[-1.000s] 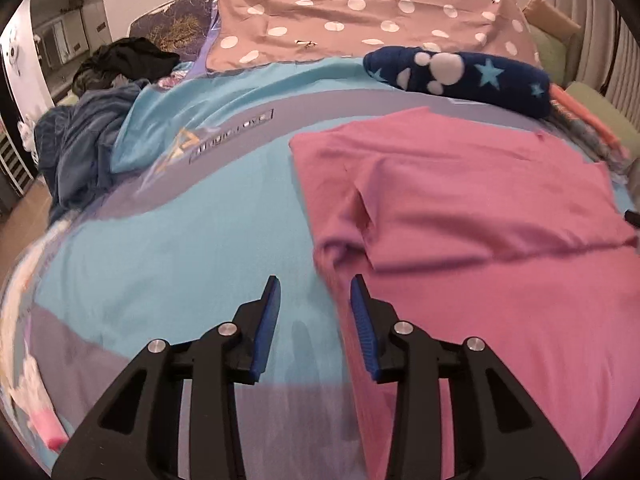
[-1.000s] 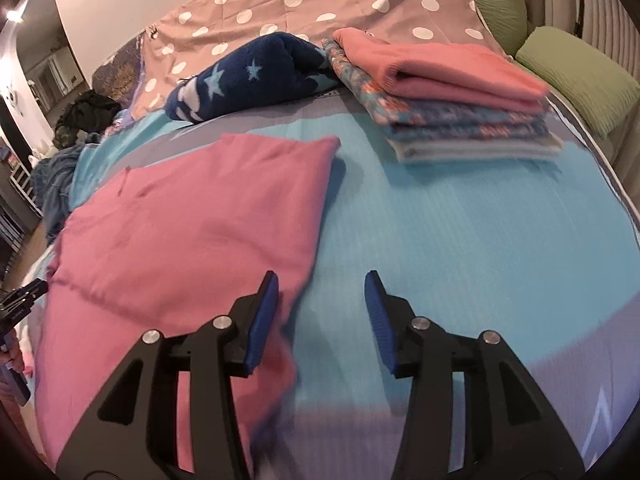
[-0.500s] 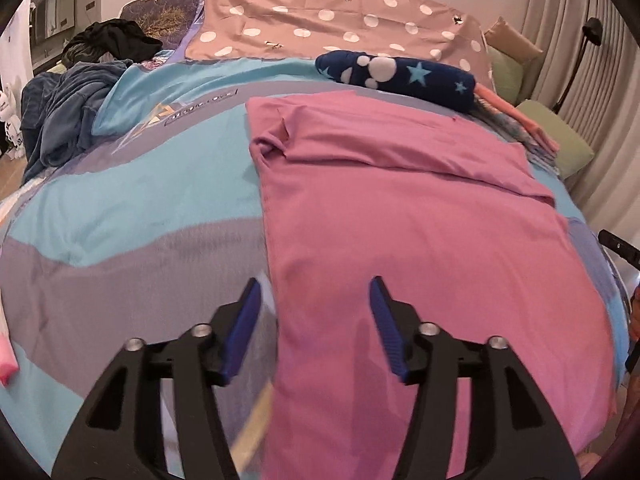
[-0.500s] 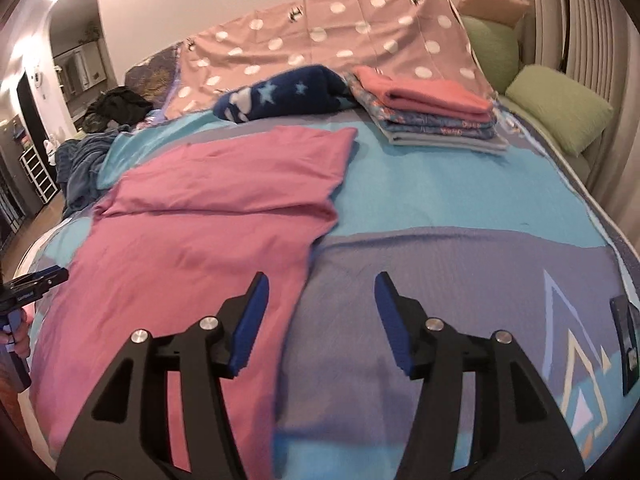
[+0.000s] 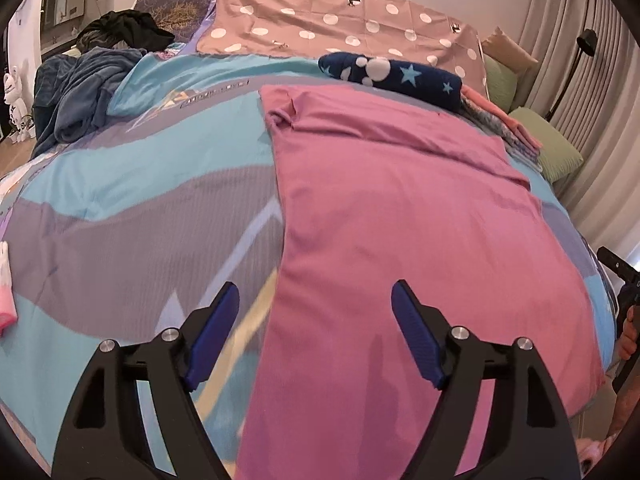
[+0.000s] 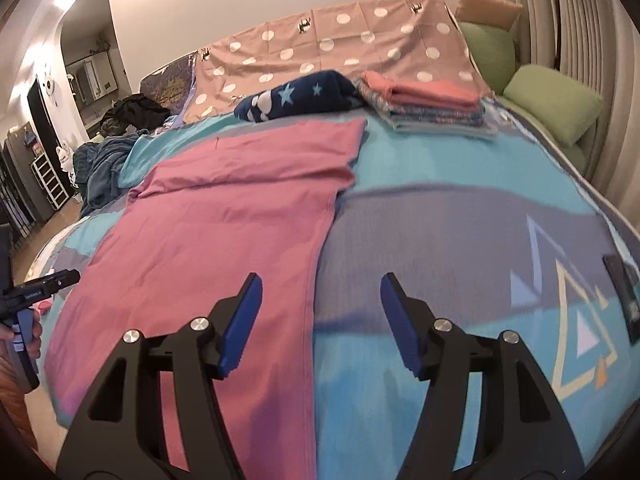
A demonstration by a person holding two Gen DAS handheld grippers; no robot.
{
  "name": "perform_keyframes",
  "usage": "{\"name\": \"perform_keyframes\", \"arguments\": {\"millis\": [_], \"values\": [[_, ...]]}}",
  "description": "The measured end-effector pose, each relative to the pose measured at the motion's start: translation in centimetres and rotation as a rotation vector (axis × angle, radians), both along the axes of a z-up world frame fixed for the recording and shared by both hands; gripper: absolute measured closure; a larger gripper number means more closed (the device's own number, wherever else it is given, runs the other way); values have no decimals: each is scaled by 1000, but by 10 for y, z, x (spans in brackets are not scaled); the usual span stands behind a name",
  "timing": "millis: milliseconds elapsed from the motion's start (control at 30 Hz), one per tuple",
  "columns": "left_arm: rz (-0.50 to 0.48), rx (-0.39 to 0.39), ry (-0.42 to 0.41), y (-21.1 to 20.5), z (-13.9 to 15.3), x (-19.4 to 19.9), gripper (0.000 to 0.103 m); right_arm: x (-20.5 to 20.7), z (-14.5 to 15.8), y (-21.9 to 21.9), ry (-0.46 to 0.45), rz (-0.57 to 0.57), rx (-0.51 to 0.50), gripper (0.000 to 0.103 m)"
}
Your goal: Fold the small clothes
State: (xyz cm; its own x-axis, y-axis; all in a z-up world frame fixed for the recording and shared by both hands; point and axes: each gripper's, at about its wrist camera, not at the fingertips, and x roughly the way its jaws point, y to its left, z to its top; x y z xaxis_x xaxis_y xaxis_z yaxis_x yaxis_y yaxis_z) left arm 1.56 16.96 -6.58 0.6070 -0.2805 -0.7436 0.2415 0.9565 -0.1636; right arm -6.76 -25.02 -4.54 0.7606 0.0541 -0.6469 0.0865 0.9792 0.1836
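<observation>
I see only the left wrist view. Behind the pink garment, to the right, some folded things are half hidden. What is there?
Observer: A neat stack of folded clothes, a salmon piece on top, beside the navy star blanket.
Operator: Is the right gripper holding the pink garment?
Observer: No. The right gripper is open, its jaws have just been opening, above the pink garment's right edge.
Operator: Anything further right on the bed?
Observer: A dark flat device lies near the bed's right edge.

— What fills the bed?
— A blue-and-grey cover, a polka-dot sheet at its head, green pillows right.
— And left?
— A dark blanket, heaped.
</observation>
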Motion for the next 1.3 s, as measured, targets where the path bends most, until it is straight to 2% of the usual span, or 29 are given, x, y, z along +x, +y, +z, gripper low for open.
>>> {"name": "perform_keyframes", "arguments": {"millis": [233,400,633,733,800,900,1100,1167,1233,1300], "values": [[-18,-57,61,9,-15,-24,24,-27,-7,6,34,22,-20,46],[-46,-61,48,9,-16,-44,24,-39,-13,12,62,43,3,48],[-64,-106,57,21,-17,-60,24,-54,-24,17,104,50,21,48],[-78,-97,56,20,-17,-67,24,-59,-27,17,117,44,27,49],[-85,-80,54,20,-17,-70,32,-62,-28,17,125,43,31,49],[-84,-86,57,22,-17,-73,36,-69,-31,18,135,43,28,49],[-72,-134,53,36,-19,-89,37,-89,-41,10,161,56,113,49],[-87,-132,44,37,-20,-97,34,-98,-42,7,163,70,145,51],[-96,-124,34,37,-22,-105,30,-107,-44,4,176,89,193,55],[-95,-128,28,39,-24,-108,29,-114,-46,3,192,104,248,65]]}}
